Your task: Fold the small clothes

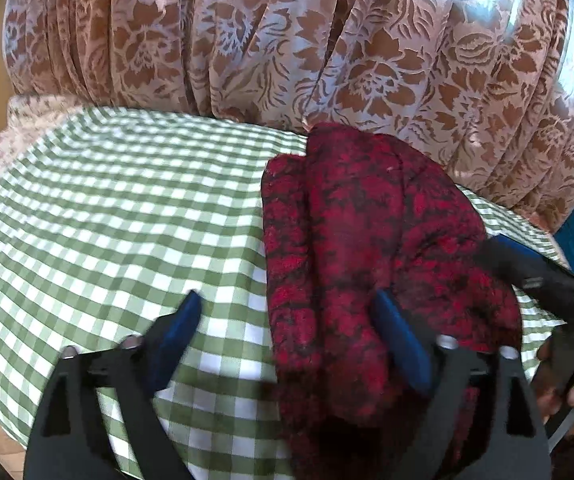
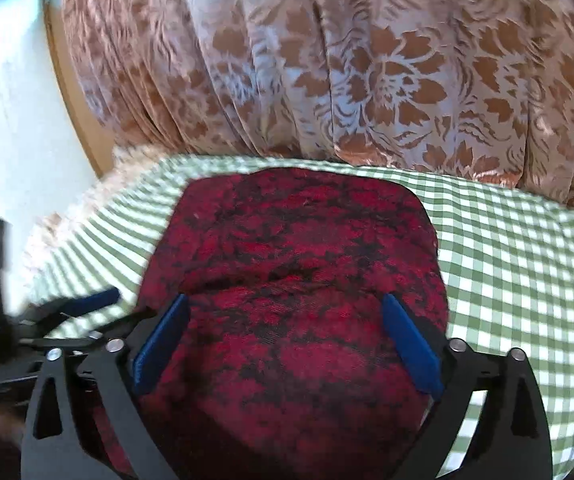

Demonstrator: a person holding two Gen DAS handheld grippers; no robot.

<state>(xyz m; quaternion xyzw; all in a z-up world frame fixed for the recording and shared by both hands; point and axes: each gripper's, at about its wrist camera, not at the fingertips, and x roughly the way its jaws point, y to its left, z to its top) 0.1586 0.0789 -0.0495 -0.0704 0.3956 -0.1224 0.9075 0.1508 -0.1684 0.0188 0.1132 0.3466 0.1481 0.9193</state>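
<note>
A red and black patterned garment (image 1: 367, 248) lies folded in a thick bundle on the green checked tablecloth (image 1: 107, 208). My left gripper (image 1: 287, 312) is open above the bundle's left edge, one blue finger over the cloth and the other over the garment. The right gripper (image 1: 535, 276) shows at the bundle's right side. In the right wrist view the garment (image 2: 295, 264) fills the middle, and my right gripper (image 2: 287, 312) is open with its blue fingers spread over the near part of the bundle. The left gripper (image 2: 87, 300) shows at the left.
A brown floral curtain (image 1: 287, 40) hangs close behind the table's far edge. A floral cloth (image 1: 27, 120) lies under the checked tablecloth at the far left. A wooden frame (image 2: 67, 80) and white wall stand at the left.
</note>
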